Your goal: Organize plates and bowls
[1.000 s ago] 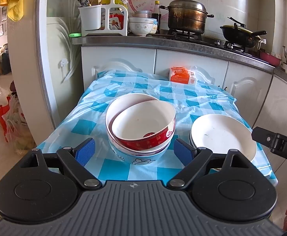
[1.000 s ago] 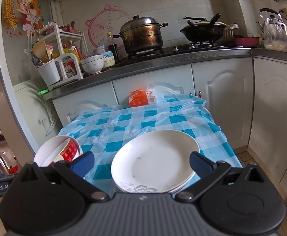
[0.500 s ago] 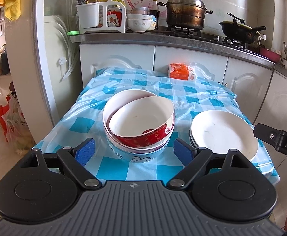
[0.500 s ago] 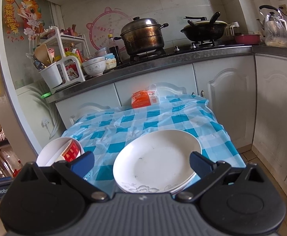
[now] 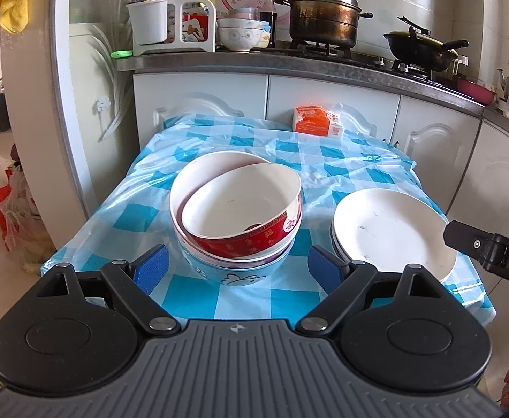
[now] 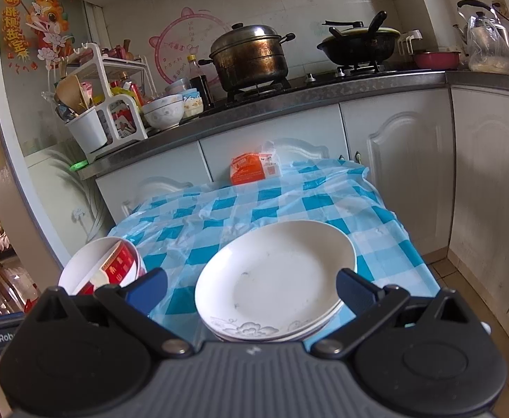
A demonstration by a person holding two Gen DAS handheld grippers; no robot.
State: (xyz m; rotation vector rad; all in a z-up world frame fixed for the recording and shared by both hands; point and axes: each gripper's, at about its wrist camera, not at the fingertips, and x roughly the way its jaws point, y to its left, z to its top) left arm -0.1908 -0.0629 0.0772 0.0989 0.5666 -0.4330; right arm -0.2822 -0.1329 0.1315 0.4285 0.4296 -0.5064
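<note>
A stack of nested bowls (image 5: 237,216) stands on the blue-checked table (image 5: 359,163); the top one, red-banded with a white inside, sits tilted in a larger white bowl over a pale blue one. My left gripper (image 5: 237,267) is open and empty, just short of the stack. A stack of white plates (image 6: 275,278) lies at the table's front right, also in the left wrist view (image 5: 390,230). My right gripper (image 6: 251,287) is open and empty, its fingers on either side of the plates' near edge. The bowls show at left in the right wrist view (image 6: 104,268).
An orange packet (image 5: 315,120) lies at the table's far edge against white cabinets. The counter behind holds a rack with utensils (image 5: 171,24), bowls (image 5: 238,36), a large pot (image 5: 324,14) and a black wok (image 5: 422,50). A wall pillar (image 5: 35,104) stands left.
Both grippers have drawn back and risen slightly, so the bowls and plates sit a little lower and farther in view. Both stay open; nothing on the table has moved.
</note>
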